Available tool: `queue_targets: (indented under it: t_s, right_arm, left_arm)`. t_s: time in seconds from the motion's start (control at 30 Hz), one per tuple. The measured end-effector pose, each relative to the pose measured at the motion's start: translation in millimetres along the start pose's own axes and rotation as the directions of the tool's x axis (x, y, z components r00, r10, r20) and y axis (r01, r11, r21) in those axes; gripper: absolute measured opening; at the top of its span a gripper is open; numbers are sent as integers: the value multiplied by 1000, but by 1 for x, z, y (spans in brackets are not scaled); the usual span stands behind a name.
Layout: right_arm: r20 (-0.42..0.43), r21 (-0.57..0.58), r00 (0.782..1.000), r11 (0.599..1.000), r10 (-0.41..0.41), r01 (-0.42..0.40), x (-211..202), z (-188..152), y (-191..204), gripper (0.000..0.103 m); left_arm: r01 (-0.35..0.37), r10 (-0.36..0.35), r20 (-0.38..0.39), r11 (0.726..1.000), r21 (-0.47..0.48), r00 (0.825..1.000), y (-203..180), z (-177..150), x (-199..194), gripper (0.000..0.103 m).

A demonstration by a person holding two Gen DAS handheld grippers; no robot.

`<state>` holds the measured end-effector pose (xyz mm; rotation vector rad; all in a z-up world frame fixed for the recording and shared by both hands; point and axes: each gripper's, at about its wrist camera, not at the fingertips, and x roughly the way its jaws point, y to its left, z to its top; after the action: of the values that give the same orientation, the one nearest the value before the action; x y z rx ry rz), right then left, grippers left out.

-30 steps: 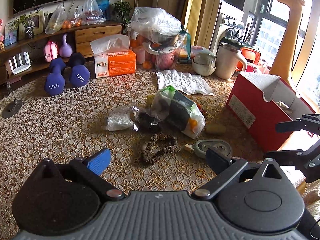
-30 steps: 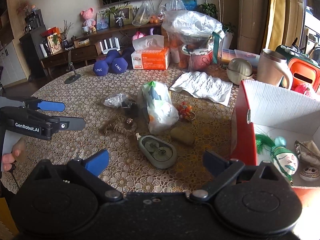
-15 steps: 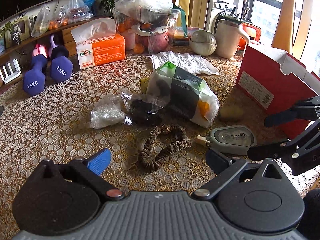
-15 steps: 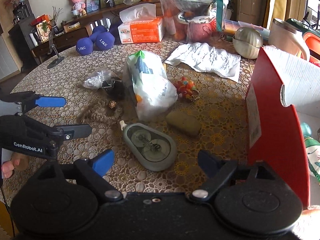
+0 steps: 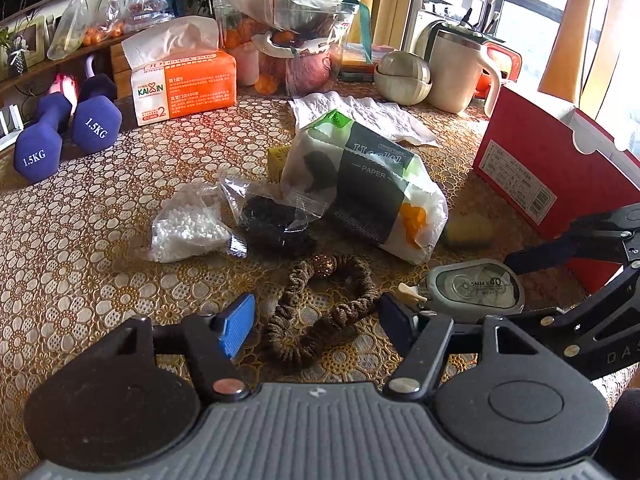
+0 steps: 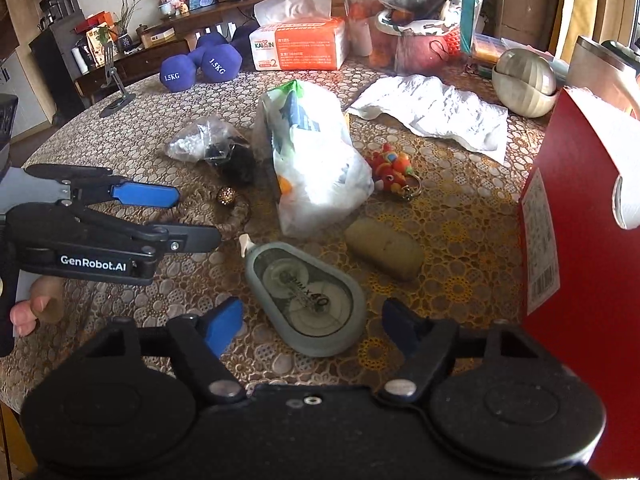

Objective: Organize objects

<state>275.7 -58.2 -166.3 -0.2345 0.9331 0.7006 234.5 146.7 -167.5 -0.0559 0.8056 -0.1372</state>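
Observation:
My left gripper [image 5: 316,326] is open, low over the lace tablecloth, its jaws either side of a brown braided hair tie [image 5: 320,312]. My right gripper [image 6: 312,322] is open with its jaws either side of a grey correction-tape dispenser [image 6: 306,294], which also shows in the left wrist view [image 5: 474,286]. A yellowish lump [image 6: 384,250], a red keychain toy [image 6: 392,170], a white paper bag [image 5: 364,188], a black packet [image 5: 272,220] and a bag of white beads [image 5: 184,230] lie around them. A red box [image 5: 556,172] stands at the right.
At the table's far side are two purple dumbbells [image 5: 68,128], an orange tissue pack [image 5: 184,88], a crumpled white sheet [image 5: 360,114], a plastic-wrapped basket [image 5: 292,36], a round bowl [image 5: 404,78] and a cream mug [image 5: 460,70].
Both grippers have moved forward and down toward the table. The hair tie now lies between my left jaws and the tape dispenser between my right jaws.

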Motion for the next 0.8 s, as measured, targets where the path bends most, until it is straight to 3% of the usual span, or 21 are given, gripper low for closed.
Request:
queue_targets:
  t_s: [0.07,0.23,0.4,0.8]
  right_arm:
    - [0,-5,1000,1000,0,0,2,0,0,74]
    - [12,-13,1000,1000,-4,4,5,1,3,68]
    - [21,-16,1000,1000,-18,18,4,1,4,61]
    - [49,28,999,1000,-9,7,-21,-4,6,55]
  left_arm:
    - [4,-4,1,1000,6,1000,-2,1,1,62]
    - [18,-18,-1,1000,-3,1000,-2,4,2,35]
    - [4,-3,-11,1000,14,1000,-6,3,0,24]
    - [-15,15,-22,1000,8,1000,-18,9,-24,17]
